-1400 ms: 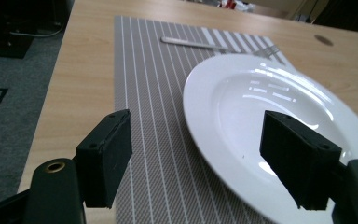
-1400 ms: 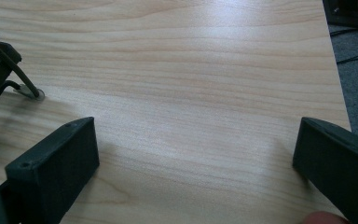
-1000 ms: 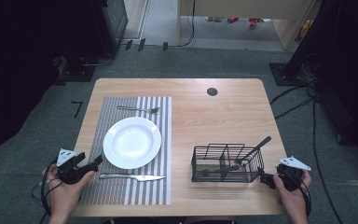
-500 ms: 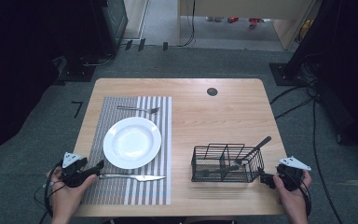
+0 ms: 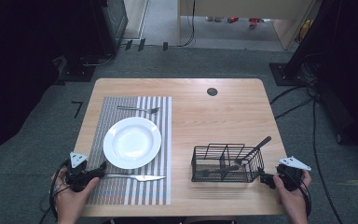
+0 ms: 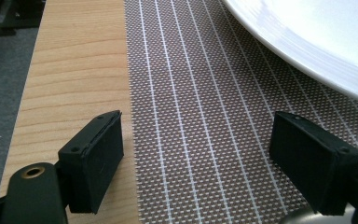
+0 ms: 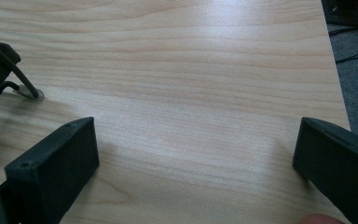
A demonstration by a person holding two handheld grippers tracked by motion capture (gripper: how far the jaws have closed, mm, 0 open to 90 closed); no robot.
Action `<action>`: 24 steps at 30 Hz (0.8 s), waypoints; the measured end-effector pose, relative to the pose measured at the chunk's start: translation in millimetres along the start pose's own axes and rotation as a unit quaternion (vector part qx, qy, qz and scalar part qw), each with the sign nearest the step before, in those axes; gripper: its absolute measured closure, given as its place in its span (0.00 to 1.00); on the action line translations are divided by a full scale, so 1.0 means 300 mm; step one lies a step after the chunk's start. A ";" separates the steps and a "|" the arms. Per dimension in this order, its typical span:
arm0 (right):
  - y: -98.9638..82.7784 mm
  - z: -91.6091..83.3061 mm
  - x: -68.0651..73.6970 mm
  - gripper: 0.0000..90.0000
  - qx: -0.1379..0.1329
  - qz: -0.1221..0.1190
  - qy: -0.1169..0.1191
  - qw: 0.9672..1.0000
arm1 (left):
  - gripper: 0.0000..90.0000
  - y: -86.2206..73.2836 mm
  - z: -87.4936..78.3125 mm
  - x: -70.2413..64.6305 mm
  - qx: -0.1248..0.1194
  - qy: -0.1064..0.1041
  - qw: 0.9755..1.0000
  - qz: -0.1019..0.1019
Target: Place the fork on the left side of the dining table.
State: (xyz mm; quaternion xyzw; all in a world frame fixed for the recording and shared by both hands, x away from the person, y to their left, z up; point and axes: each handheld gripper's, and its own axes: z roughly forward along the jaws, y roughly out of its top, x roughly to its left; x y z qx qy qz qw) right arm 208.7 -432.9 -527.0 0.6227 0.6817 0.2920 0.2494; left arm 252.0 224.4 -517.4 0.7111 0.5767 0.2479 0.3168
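Note:
My left gripper [image 5: 98, 170] rests at the placemat's [image 5: 121, 193] near left corner, right at the handle end of a silver knife [image 5: 137, 177] lying below the white plate [image 5: 132, 142]. Its jaws have just been opening; in the left gripper view the left gripper [image 6: 198, 135] is open with only placemat [image 6: 191, 93] between the jaws, and the plate [image 6: 317, 42] lies ahead to the right. A fork [image 5: 137, 110] lies beyond the plate. My right gripper [image 5: 264, 179] sits open beside the black wire basket [image 5: 200, 170]; in its own view the right gripper [image 7: 196, 135] spans bare wood.
A dark-handled utensil [image 5: 256, 147] leans out of the basket. The basket's corner [image 7: 0, 70] shows at the left of the right gripper view. A black round grommet [image 5: 212, 91] sits at the far middle of the wooden table [image 5: 214, 116]. Cables cross the floor to the right.
My left hand has drifted slightly right and toward the near edge, up to the knife's handle end. The knife, plate and right gripper have stayed put.

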 end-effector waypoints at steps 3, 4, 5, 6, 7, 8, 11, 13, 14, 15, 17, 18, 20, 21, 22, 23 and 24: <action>0.000 0.000 0.000 0.00 0.000 0.000 0.000 1.000 | 0.20 0.000 0.000 0.000 0.000 0.000 1.000 0.000; 0.000 0.000 0.000 0.00 0.000 0.000 0.000 1.000 | 0.20 0.000 0.000 0.000 0.000 0.000 1.000 0.000; 0.000 0.000 0.000 0.00 0.000 0.000 0.000 1.000 | 0.20 0.000 0.000 0.000 0.000 0.000 1.000 0.000; 0.000 0.000 0.000 0.00 0.000 0.000 0.000 1.000 | 0.20 0.000 0.000 0.000 0.000 0.000 1.000 0.000; 0.000 0.000 0.000 0.00 0.000 0.000 0.000 1.000 | 0.20 0.000 0.000 0.000 0.000 0.000 1.000 0.000; 0.000 0.000 0.000 0.00 0.000 0.000 0.000 1.000 | 0.20 0.000 0.000 0.000 0.000 0.000 1.000 0.000; 0.000 0.000 0.000 0.00 0.000 0.000 0.000 1.000 | 0.20 0.000 0.000 0.000 0.000 0.000 1.000 0.000; 0.000 0.000 0.000 0.00 0.000 0.000 0.000 1.000 | 0.20 0.000 0.000 0.000 0.000 0.001 1.000 -0.001; 0.000 0.000 0.000 0.00 0.000 0.000 0.000 1.000 | 0.20 0.000 0.000 0.000 0.000 0.001 1.000 -0.001; 0.000 0.000 0.000 0.00 0.000 0.000 0.000 1.000 | 0.19 0.000 0.001 0.000 0.001 0.002 1.000 -0.001; 0.000 0.000 0.000 0.00 0.000 0.000 0.000 1.000 | 0.19 0.000 0.001 0.000 0.001 0.002 1.000 -0.001; 0.000 0.000 0.000 0.00 0.000 0.000 0.000 1.000 | 0.19 0.000 0.001 0.000 0.001 0.002 1.000 -0.001; 0.000 0.000 0.000 0.00 0.000 0.000 0.000 1.000 | 0.19 0.000 0.001 0.000 0.001 0.003 1.000 -0.001; 0.000 0.000 0.000 0.00 0.000 0.000 0.000 1.000 | 0.19 0.000 0.001 0.000 0.001 0.003 1.000 -0.002; 0.000 0.000 0.000 0.00 0.000 0.000 0.000 1.000 | 0.18 0.000 0.001 0.000 0.001 0.003 1.000 -0.002; 0.000 0.000 0.000 0.00 0.000 0.000 0.000 1.000 | 0.18 0.000 0.001 0.000 0.001 0.003 1.000 -0.002; 0.000 0.000 0.000 0.00 0.000 0.001 -0.001 1.000 | 0.18 0.000 0.001 0.000 0.001 0.003 1.000 -0.002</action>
